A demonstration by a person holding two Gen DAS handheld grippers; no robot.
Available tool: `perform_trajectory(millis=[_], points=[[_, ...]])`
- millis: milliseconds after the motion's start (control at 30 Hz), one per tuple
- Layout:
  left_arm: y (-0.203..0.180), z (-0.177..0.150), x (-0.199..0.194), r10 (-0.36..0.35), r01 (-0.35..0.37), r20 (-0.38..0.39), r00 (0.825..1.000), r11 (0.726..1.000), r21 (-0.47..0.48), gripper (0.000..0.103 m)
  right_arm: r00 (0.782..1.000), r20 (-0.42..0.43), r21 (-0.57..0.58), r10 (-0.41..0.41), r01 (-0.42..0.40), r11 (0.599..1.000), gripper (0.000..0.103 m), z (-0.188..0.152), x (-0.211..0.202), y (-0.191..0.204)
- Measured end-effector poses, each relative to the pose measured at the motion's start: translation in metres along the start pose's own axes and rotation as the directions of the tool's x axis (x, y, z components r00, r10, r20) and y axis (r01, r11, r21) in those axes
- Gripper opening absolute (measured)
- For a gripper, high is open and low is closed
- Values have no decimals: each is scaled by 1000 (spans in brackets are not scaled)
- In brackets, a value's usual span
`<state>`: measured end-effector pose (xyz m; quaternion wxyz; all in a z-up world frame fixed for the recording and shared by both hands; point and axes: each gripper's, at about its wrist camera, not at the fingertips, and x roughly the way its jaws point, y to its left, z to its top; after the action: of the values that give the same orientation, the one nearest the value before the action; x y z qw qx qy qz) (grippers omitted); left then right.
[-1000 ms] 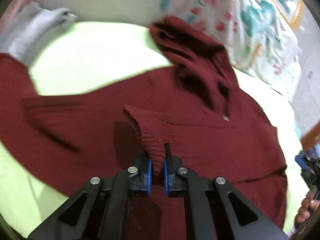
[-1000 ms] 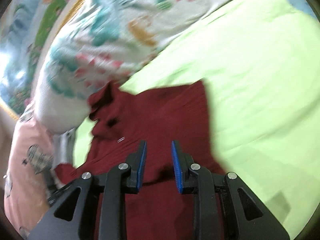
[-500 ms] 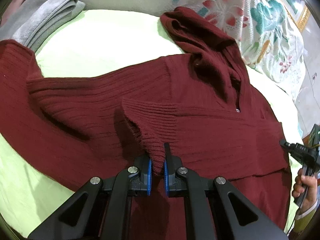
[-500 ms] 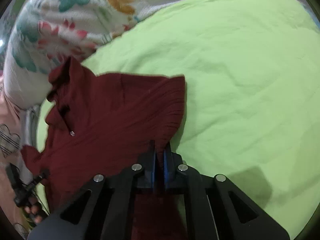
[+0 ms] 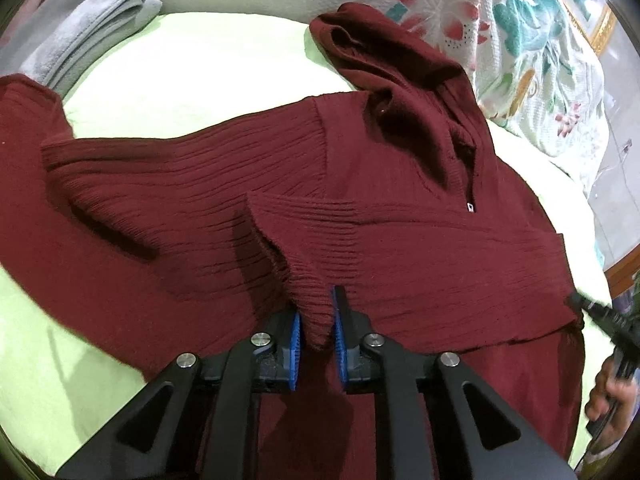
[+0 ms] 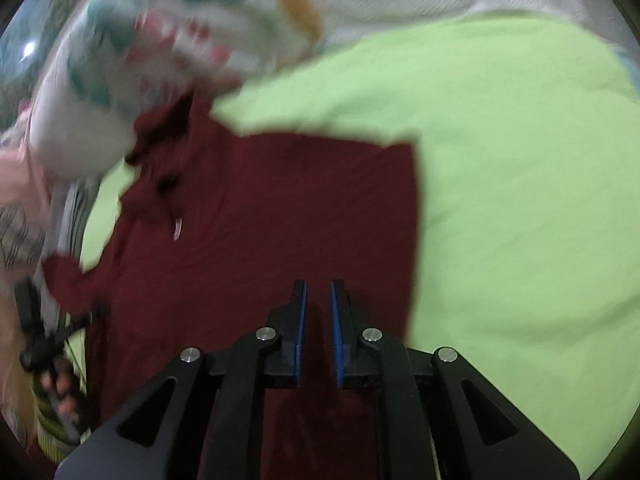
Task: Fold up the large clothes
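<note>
— Where's the sweater (image 5: 400, 216)?
— Spread on the green sheet (image 5: 192, 64).
— Left gripper (image 5: 317, 332)?
— Clamped on the cuff (image 5: 308, 300).
— Right gripper (image 6: 318, 320)?
— Fingers slightly apart over the sweater, gripping nothing.

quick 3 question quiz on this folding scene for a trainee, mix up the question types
1. True or false: the left claw is pinching a sleeve cuff of the maroon sweater.
2. What lies folded at the far left of the bed, beyond the green sheet? A) grey towel B) blue jeans C) white pillow
3. Fill in: the right claw hovers over the sweater with its jaws slightly ____ and nothing between them.

Key: 1 true; 2 A, the grey towel; 3 apart.
</note>
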<state>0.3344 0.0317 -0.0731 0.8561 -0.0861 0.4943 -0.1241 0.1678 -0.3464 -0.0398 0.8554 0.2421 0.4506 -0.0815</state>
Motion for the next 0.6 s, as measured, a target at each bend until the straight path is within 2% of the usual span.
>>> perform_trajectory(millis=[33, 133, 167, 233, 300, 500, 567, 600], points=[[2, -1, -3, 1, -1, 2, 1000, 1000, -5, 22, 998, -41, 2, -52, 53, 999, 12, -7, 10, -3], [26, -6, -27, 31, -30, 30, 999, 999, -41, 26, 999, -6, 77, -35, 36, 996, 12, -13, -6, -13], [35, -6, -35, 45, -43, 39, 998, 997, -57, 32, 999, 12, 82, -31, 30, 996, 12, -13, -14, -12], [64, -3, -55, 82, -74, 66, 994, 991, -115, 37, 998, 62, 60, 14, -18, 998, 12, -16, -33, -2], [95, 3, -74, 124, -105, 97, 988, 978, -180, 39, 995, 74, 45, 62, -65, 997, 14, -21, -46, 3], [171, 26, -124, 266, -202, 175, 948, 927, -317, 48, 990, 36, 17, 137, -138, 990, 16, -40, -48, 31], [192, 39, -135, 317, -235, 195, 928, 906, -353, 59, 990, 22, 13, 143, -143, 990, 17, -42, -41, 40], [205, 46, -139, 348, -253, 203, 915, 888, -383, 61, 989, 17, 13, 148, -149, 989, 19, -44, -40, 43]])
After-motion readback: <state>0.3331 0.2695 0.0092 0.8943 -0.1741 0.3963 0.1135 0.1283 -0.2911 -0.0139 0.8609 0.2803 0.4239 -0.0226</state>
